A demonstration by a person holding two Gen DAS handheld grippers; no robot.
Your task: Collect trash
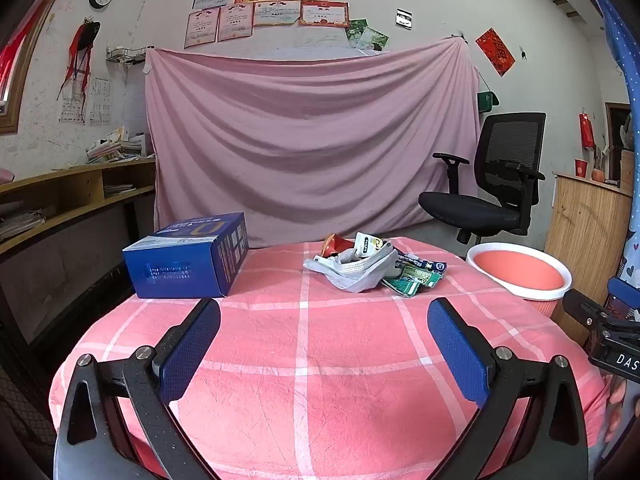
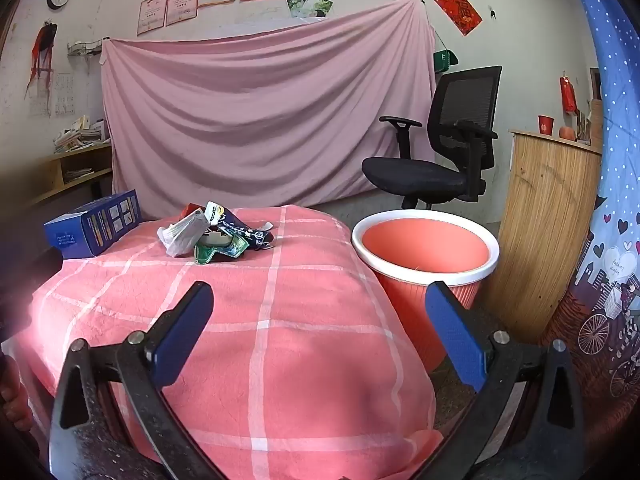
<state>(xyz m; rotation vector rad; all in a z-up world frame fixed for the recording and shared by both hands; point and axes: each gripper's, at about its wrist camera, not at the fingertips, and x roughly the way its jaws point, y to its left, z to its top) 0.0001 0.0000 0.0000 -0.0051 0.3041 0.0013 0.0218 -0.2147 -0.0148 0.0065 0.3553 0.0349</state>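
Observation:
A pile of crumpled wrappers and a grey face mask lies on the far side of the pink checked table; it also shows in the right wrist view. An orange bin with a white rim stands off the table's right edge, and shows in the right wrist view. My left gripper is open and empty over the near table, short of the pile. My right gripper is open and empty near the table's right edge, with the bin just ahead on the right.
A blue box sits at the table's far left. A black office chair stands behind the bin before a pink hanging sheet. A wooden cabinet is at the right and wooden shelves at the left.

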